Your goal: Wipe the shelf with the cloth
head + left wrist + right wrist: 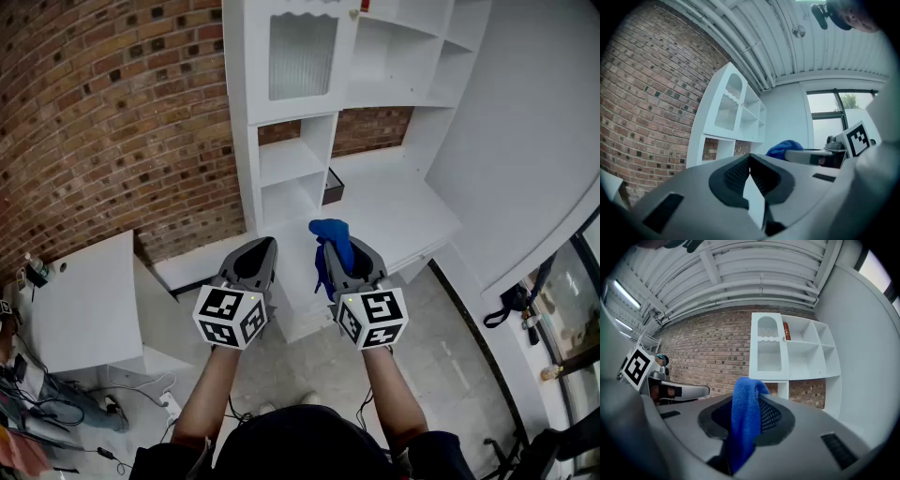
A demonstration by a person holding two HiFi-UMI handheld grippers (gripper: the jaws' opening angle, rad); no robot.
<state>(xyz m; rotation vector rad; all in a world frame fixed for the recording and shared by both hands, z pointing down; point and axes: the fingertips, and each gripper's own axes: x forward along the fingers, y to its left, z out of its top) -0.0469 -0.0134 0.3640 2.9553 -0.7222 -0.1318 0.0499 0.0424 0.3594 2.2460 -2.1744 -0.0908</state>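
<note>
— How are the fingers set?
— At lower left, the left gripper (265, 244) is shut on nothing, its fingers (737, 174) touching. Right of it, the cloth (332, 234) is pinched in the right gripper (349, 251).
— Has wiping been started?
— Apparently not: the cloth is held clear of the shelf (291, 155), upper centre. Its open compartments appear empty.

Blue cloth (330, 234), soft and bunched, pinched between the jaws of the right gripper (752, 397), one fold poking up past the tips, the rest hanging down. Held in front of the white shelf (292, 161), not touching it. Shelf upright against brick, with open compartments and one ribbed-pane door.
</note>
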